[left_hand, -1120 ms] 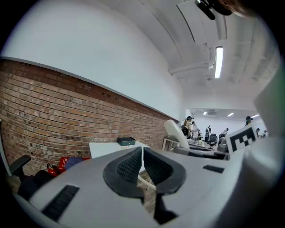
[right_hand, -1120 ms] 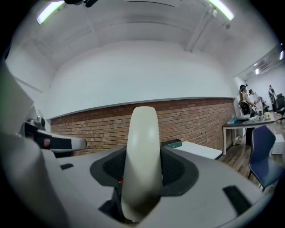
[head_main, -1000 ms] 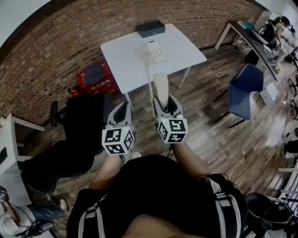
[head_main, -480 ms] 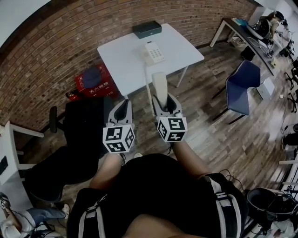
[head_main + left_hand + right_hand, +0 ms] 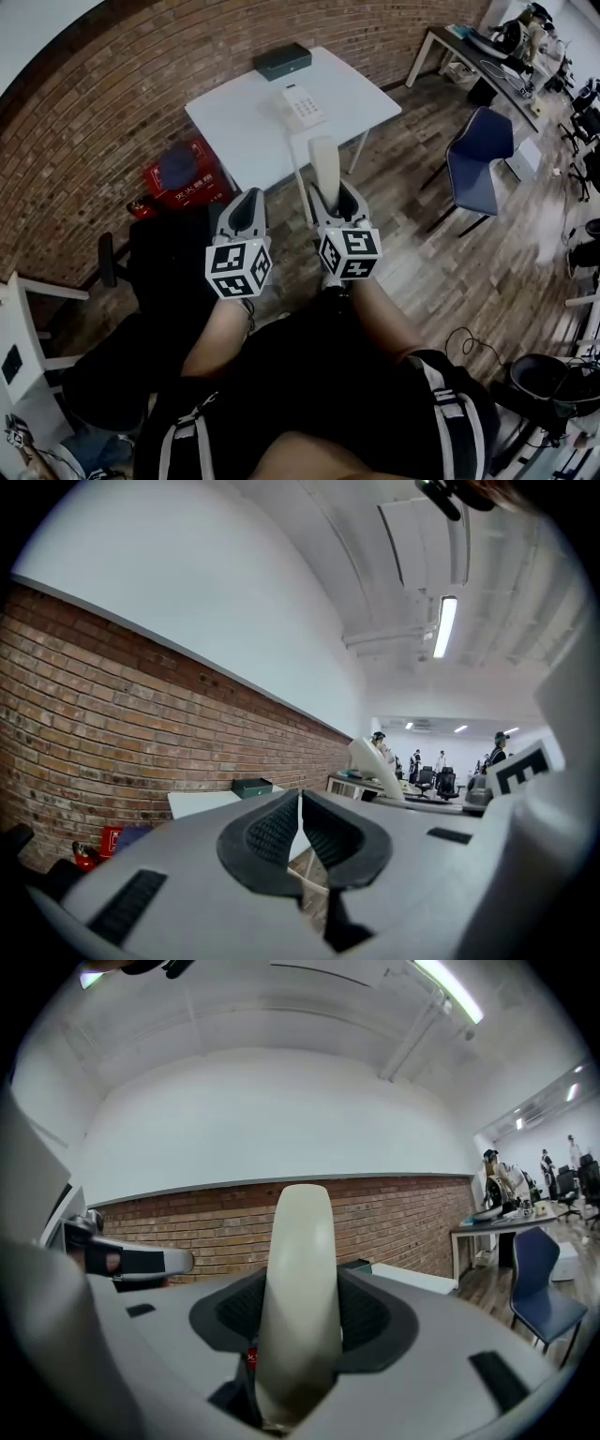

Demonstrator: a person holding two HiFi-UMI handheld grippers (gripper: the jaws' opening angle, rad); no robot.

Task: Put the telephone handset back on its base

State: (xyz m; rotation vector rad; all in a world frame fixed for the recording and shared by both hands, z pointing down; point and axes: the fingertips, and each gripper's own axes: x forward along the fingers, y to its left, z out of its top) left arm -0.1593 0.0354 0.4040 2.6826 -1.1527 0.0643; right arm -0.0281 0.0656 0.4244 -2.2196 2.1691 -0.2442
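Head view: right gripper (image 5: 336,195) clamped on handset (image 5: 323,159), long axis toward twelve o'clock; base (image 5: 302,105) well apart at eleven, on table (image 5: 248,136); left gripper (image 5: 246,202) pressed together, empty.

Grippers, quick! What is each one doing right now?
Left gripper: closed, holding nothing.
Right gripper: closed on the telephone handset.

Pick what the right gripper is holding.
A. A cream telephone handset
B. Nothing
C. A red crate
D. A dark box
A: the right gripper view shows the cream telephone handset standing upright, clamped between the jaws of the right gripper.
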